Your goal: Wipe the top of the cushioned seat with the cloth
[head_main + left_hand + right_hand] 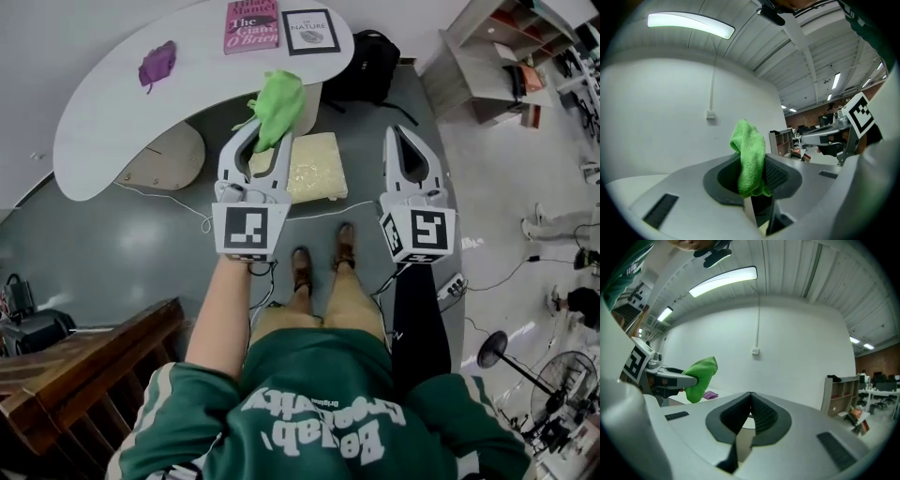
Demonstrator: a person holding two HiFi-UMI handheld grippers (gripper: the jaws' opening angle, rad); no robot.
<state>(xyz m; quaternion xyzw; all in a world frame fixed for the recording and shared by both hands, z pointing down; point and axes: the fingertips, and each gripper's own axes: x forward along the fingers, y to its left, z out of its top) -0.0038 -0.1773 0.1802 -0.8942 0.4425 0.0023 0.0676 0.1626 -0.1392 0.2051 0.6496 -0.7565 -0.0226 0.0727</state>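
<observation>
A bright green cloth (278,105) sticks up from my left gripper (266,137), which is shut on it and held in the air above the cream cushioned seat (316,167). From the left gripper view the cloth (750,157) hangs folded between the dark pads of that gripper (757,177). My right gripper (397,133) floats to the right of the seat, shut with nothing in it. In the right gripper view its jaws (750,405) meet, and the cloth (701,373) shows off to the left. The seat stands on the floor just ahead of the person's shoes.
Beyond the seat is a curved white table (103,131) with two books (251,25) and a purple cloth (157,64). A black bag (370,61) lies behind it, a shelf unit (497,56) stands far right, and a wooden railing (84,366) rises near left. A power strip (452,284) and cables lie on the floor.
</observation>
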